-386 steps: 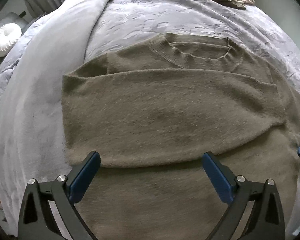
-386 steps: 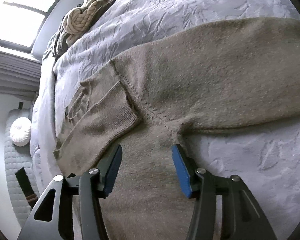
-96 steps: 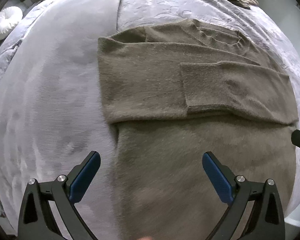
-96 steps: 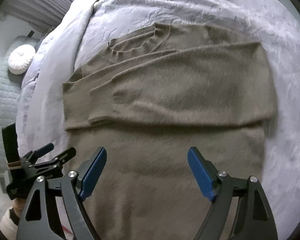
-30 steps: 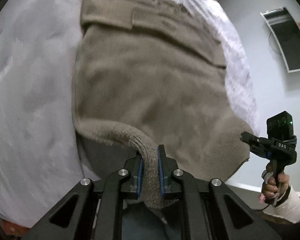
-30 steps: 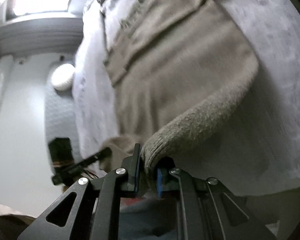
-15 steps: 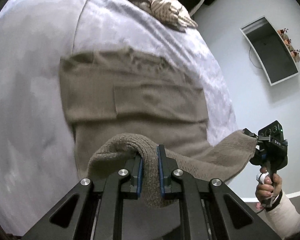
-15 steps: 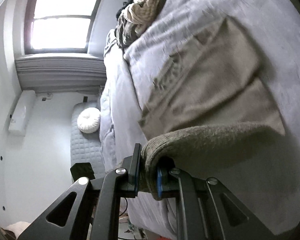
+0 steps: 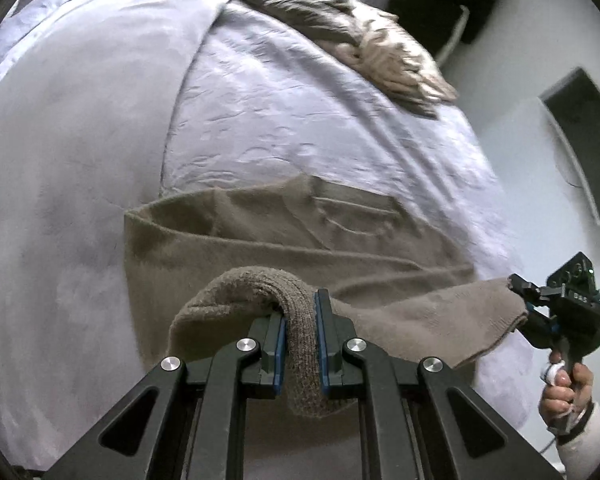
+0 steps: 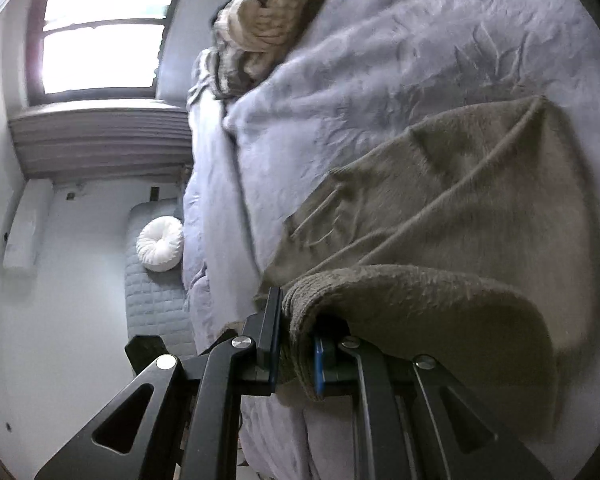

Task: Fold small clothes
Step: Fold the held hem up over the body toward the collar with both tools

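Sweater (image 9: pixel 300 240), taupe knit, is spread on the lavender bedspread (image 9: pixel 80 160), its hem end lifted clear while the neckline end lies flat farther up the bed. Left gripper (image 9: pixel 301 338) is seen clamped on a bunched roll of ribbed hem, blue pads pressed into the wool; right gripper (image 10: pixel 296 354) is likewise closed on the opposite hem corner. Fabric is judged soft, limp and fairly thick: it sags between the two holds and drapes over the fingers, so hold is best taken at the hem corners, where the ribbing gives bulk against slipping. Left view alone shows the span of hem stretched to the right gripper (image 9: pixel 540 300) and the hand (image 9: pixel 566 388) carrying it. Right view alone shows the window (image 10: pixel 100 28) and a white round cushion (image 10: pixel 160 244) beside the bed.
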`<state>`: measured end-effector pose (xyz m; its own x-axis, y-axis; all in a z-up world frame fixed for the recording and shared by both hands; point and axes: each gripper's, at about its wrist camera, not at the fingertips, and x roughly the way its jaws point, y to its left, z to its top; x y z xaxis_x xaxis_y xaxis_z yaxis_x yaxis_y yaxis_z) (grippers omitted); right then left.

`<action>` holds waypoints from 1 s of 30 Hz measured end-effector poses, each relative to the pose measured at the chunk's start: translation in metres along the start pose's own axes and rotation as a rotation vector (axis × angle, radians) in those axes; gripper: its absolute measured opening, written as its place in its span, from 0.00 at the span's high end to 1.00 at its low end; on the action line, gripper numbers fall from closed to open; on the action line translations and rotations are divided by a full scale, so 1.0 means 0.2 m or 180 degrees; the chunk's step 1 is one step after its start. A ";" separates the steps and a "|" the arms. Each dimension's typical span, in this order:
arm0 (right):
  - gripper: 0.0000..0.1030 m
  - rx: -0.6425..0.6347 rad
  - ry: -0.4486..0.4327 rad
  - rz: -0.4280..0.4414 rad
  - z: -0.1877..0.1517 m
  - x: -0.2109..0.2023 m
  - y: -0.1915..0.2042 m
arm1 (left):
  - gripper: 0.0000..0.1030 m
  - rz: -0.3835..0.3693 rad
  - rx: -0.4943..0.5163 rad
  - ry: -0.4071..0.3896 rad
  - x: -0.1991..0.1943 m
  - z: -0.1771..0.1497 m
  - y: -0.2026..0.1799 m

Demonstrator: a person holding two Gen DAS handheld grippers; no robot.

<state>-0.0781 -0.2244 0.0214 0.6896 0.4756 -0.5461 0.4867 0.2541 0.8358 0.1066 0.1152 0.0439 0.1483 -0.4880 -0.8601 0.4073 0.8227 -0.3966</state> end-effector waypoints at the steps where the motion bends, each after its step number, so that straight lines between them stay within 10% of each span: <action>1: 0.86 0.0033 0.0007 -0.0006 0.03 0.03 -0.04 | 0.86 0.0054 -0.0017 -0.0001 0.03 0.01 0.01; 12: 0.78 0.0262 -0.0077 -0.0113 0.17 0.16 -0.25 | 0.81 0.0309 -0.0253 0.0043 0.29 0.04 0.14; 16: 0.31 -0.0021 -0.0262 -0.0213 0.16 0.07 -0.14 | 0.81 0.0307 -0.0180 -0.0129 0.18 0.05 0.08; 22: 0.40 -0.0392 -0.0340 -0.0505 0.13 0.00 0.00 | 0.81 0.0299 -0.0136 -0.0365 0.04 0.12 0.05; 25: 0.70 -0.0624 -0.0221 -0.0807 0.11 0.05 0.04 | 0.81 0.0327 0.0030 -0.0241 0.09 0.10 0.03; 30: 0.72 -0.0980 -0.0054 -0.1312 0.12 0.22 0.04 | 0.81 0.0388 0.0235 0.0062 0.31 0.06 -0.03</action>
<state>-0.0311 -0.2215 0.0034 0.4835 0.2706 -0.8324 0.5411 0.6551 0.5273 0.1240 0.0771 -0.0031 0.1835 -0.3794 -0.9069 0.4526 0.8515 -0.2647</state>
